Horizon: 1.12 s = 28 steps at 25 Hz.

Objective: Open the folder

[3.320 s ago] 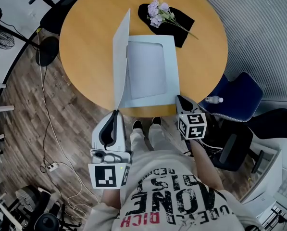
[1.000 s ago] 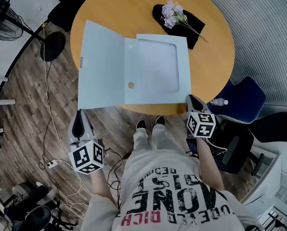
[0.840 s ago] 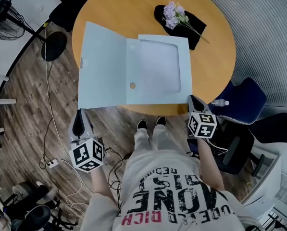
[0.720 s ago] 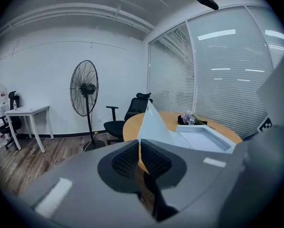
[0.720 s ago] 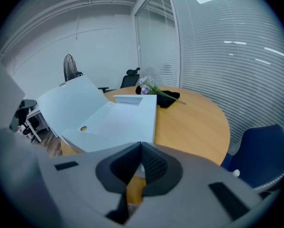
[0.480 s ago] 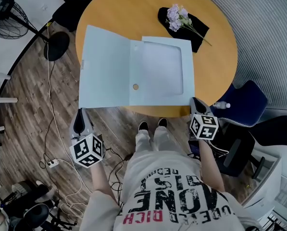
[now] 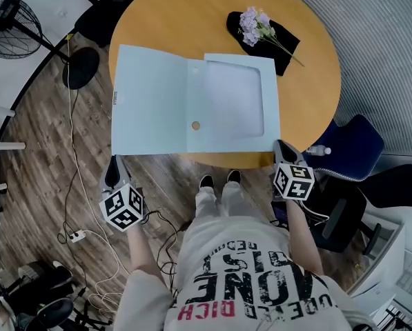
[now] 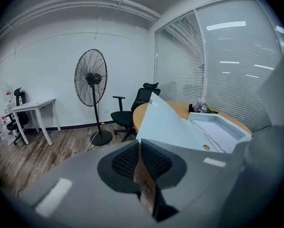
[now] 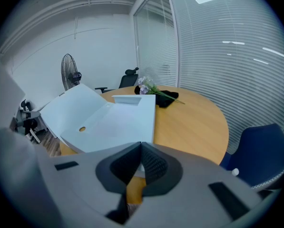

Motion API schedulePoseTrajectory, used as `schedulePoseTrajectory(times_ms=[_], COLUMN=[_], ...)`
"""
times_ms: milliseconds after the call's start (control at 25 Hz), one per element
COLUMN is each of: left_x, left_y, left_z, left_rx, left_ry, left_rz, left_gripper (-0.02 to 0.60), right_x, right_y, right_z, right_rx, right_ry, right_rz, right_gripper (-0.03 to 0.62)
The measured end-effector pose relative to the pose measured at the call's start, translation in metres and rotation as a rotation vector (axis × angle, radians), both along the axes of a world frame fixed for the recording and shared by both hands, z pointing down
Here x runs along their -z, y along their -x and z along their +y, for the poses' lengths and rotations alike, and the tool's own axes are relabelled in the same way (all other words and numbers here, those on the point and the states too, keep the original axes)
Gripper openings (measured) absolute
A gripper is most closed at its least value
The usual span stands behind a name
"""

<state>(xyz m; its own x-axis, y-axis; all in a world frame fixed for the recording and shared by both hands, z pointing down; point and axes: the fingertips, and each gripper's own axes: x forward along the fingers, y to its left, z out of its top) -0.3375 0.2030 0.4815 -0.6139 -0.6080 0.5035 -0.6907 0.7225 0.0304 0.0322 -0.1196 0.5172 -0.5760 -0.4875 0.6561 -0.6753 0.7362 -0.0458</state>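
Now | folder (image 7: 192, 102) lies open on round table (image 7: 192, 19), cover overhanging left | left gripper (image 7: 114, 163) clenched empty, off-table; right gripper (image 7: 280, 145) clenched at near corner | likely light, bendy card: pinch cover's free edge.

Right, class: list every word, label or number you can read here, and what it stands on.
"ONE": large black print on the person's white T-shirt.
Other shirt print: too distorted to read.
Pale blue cardboard folder: small edge tag, too small to read.
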Motion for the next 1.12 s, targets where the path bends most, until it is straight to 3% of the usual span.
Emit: schedulePoseTrajectory(times_ms=[160,240,360,560,1120], left_x=[-0.028,-0.037,-0.035,-0.015,0.02], left_y=[-0.01,-0.018,-0.024,-0.026,-0.045], left_z=[-0.005,-0.011,-0.021,-0.042,-0.081], left_rx=[-0.089,-0.132,-0.145,-0.174,-0.257], left_ry=[0.125,0.148,0.104,0.031,-0.063], left_rz=[-0.013,-0.009,0.008,-0.03,-0.077], left_gripper=[0.008,0.008,0.008,0.008,0.008], right_x=[0.0,0.0,0.0,0.0,0.003], right_y=[0.001,0.001,0.002,0.002,0.0], right_z=[0.0,0.0,0.001,0.0,-0.002], right_rx=[-0.005,-0.006,-0.004,-0.006,0.007], right_ry=[-0.001,-0.001,-0.001,0.0,0.023], right_rz=[0.001,0.001,0.002,0.003,-0.013], right_gripper=[0.012,0.012,0.012,0.012,0.012])
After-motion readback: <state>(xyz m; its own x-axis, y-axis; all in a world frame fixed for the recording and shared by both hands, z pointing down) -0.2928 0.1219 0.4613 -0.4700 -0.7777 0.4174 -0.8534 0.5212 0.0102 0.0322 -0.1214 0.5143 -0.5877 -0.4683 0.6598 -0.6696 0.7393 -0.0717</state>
